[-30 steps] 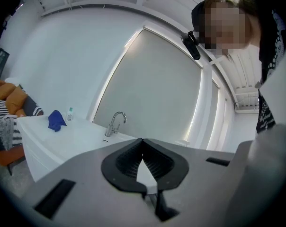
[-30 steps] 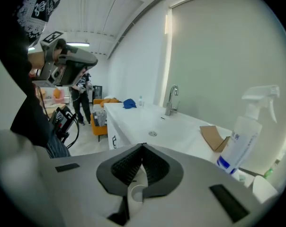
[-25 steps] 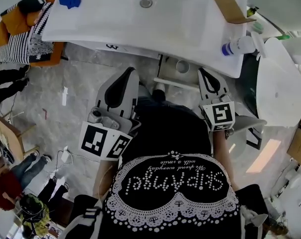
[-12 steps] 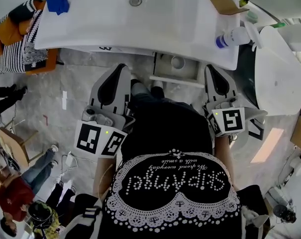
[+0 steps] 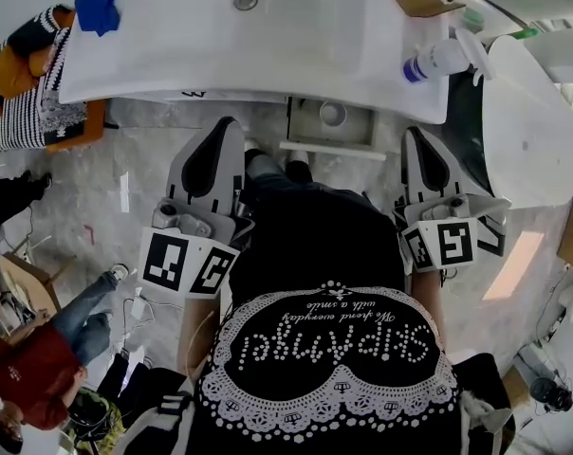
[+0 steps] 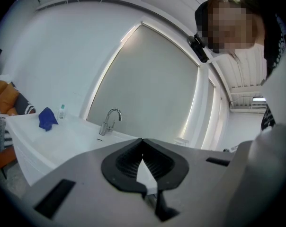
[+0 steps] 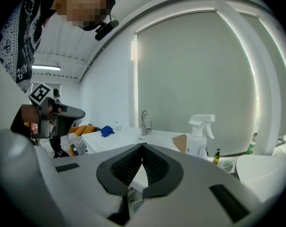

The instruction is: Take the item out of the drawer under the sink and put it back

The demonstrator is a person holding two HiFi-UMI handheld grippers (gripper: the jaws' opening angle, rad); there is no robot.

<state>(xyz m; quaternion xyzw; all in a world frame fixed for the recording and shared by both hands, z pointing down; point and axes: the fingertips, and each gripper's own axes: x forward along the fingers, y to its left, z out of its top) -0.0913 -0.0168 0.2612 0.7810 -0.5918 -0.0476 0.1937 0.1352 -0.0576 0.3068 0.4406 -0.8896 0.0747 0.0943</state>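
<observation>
Under the sink (image 5: 296, 36), inside the open drawer (image 5: 326, 146): round pale item (image 5: 332, 114), untouched. Either side of the drawer, left gripper (image 5: 227, 126) and right gripper (image 5: 418, 138), both pressed together, empty. Right one lately drawn outward, so probably no grasp underway.

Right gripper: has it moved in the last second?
Yes. In the head view the right gripper has pulled away from the open drawer, rightward and back toward the person.

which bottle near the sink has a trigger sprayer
The large white spray bottle at the counter's right end, beside the cardboard. The small dark bottle past it has no trigger.
</observation>
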